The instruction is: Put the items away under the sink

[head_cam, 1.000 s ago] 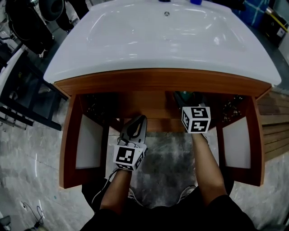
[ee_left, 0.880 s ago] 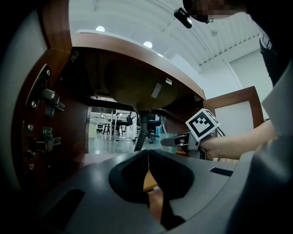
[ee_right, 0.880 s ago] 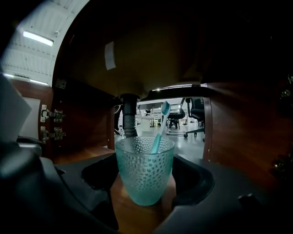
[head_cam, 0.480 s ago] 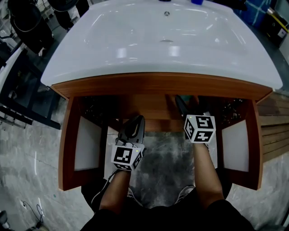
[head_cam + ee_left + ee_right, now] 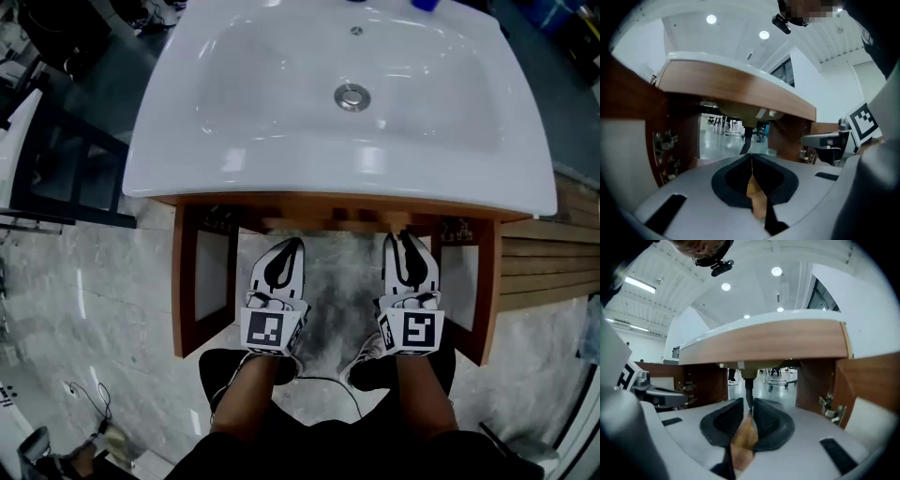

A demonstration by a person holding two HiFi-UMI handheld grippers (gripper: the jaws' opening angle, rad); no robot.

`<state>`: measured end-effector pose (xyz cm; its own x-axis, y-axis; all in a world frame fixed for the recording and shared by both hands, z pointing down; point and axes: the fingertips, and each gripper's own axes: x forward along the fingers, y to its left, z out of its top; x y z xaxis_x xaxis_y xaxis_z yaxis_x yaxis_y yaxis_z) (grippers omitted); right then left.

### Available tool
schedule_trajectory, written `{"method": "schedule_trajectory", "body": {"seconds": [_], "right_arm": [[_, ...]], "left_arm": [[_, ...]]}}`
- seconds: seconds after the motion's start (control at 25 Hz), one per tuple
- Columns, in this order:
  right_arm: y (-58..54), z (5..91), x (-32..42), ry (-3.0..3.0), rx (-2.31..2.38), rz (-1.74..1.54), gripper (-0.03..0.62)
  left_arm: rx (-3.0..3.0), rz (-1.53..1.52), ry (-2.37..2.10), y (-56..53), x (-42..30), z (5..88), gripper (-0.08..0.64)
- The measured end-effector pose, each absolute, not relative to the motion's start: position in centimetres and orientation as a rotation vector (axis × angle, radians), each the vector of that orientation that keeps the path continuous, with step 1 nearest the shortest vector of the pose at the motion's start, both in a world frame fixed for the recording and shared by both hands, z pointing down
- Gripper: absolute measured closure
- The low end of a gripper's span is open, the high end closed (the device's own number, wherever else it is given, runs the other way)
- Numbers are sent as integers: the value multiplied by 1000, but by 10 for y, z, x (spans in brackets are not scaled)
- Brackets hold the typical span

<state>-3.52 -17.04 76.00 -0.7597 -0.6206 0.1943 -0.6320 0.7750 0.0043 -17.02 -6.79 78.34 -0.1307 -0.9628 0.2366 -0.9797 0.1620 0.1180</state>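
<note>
The white sink (image 5: 347,103) sits on a wooden cabinet with both doors swung open. My left gripper (image 5: 289,247) and right gripper (image 5: 405,240) hang side by side just in front of the cabinet opening, below the sink's front edge. Both are shut with nothing in them. From the left gripper view, the shut left gripper (image 5: 751,158) points into the cabinet at the drain pipe (image 5: 746,140). The right gripper (image 5: 749,405) points at that same drain pipe (image 5: 749,391). No item to put away shows in any view; the sink hides the cabinet's inside from above.
The left door (image 5: 202,281) and right door (image 5: 469,281) flank my arms, with hinges (image 5: 663,150) on the side wall. A slatted wooden platform (image 5: 548,272) lies right, a black frame (image 5: 56,178) left, a cable (image 5: 84,403) on the marble floor.
The right gripper has drawn back out of the cabinet and now sits level with the left one. The head view has risen, showing the sink more from above.
</note>
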Motion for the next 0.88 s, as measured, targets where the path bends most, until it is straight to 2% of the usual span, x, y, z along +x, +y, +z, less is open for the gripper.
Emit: {"method": "schedule_trajectory", "body": {"seconds": [0.04, 0.12, 0.52, 0.88], "right_arm": [[-165, 743, -32, -2769, 991, 83, 547], [-155, 705, -27, -2751, 979, 76, 572], [-118, 488, 1, -2756, 864, 54, 572], [-116, 388, 22, -2828, 907, 104, 572]], "left_arm": [[1875, 93, -2179, -64, -168, 764, 537], [1881, 102, -2167, -58, -162, 723, 537], [1914, 176, -2133, -35, -140, 495, 537], [1974, 163, -2143, -35, -110, 398, 538]]}}
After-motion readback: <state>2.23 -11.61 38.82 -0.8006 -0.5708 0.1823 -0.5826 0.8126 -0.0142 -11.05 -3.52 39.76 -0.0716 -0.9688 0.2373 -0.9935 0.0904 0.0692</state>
